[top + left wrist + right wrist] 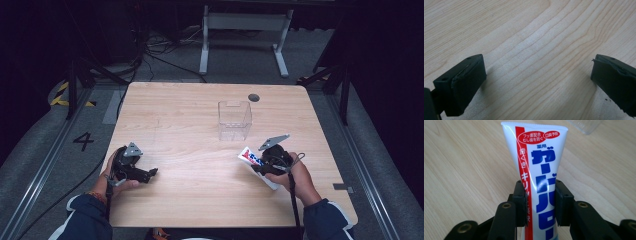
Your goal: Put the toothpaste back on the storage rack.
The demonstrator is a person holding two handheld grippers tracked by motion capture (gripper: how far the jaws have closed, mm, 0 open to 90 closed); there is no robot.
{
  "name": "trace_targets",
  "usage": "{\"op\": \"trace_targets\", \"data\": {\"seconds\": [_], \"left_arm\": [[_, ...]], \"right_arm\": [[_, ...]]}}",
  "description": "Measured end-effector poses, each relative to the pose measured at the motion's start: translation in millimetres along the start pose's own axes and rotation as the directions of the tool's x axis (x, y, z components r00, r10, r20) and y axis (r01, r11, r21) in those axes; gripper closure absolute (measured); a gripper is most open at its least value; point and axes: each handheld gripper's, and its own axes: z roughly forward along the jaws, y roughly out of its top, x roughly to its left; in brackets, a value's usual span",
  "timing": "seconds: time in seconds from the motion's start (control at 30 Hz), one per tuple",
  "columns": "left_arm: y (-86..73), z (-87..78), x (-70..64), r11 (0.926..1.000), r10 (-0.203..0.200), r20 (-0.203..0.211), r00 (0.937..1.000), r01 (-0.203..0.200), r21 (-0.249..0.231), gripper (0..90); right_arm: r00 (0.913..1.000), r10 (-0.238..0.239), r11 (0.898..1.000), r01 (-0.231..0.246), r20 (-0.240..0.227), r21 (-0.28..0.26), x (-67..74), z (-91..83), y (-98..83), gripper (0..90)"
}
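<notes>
Right gripper view: right tongs (541,203) pinching a glossy flat-ended toothpaste tube (537,170); left tongs (536,82) spread over pale grained wooden table (529,37).

My right gripper (260,165) clamps a white toothpaste tube (248,157), its flat end angled up and away. Beyond it stands a clear plastic container (234,120). My left gripper (147,173) rests on the wooden surface (200,190), well apart.

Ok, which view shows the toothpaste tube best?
The right gripper view: the toothpaste tube stands close up, its print sharp, pinched between the right gripper jaws. The high view shows the tube small and partly behind that gripper. The left gripper view shows bare table.
</notes>
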Motion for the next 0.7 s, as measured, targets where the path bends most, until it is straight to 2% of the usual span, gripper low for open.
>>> {"op": "trace_targets", "data": {"seconds": [0.23,0.33,0.7], "left_arm": [[-0.1,0.1,-0.3,1.0000,-0.006,0.002,1.0000,0.006,-0.001,0.4],[0.0,0.4,-0.1,1.0000,-0.005,0.004,1.0000,0.005,-0.002,0.4],[-0.1,0.2,-0.4,1.0000,-0.007,0.002,1.0000,0.007,-0.001,0.4]], "right_arm": [[0.9995,0.025,0.995,-0.023,0.018,-0.093,-5.8,-14.7,2.9,68.6],[0.9997,0.020,0.992,-0.018,0.016,-0.125,-7.1,-20.3,3.3,68.6],[0.9995,0.011,0.978,-0.004,0.029,-0.211,-10.3,-31.6,9.3,68.6]]}}
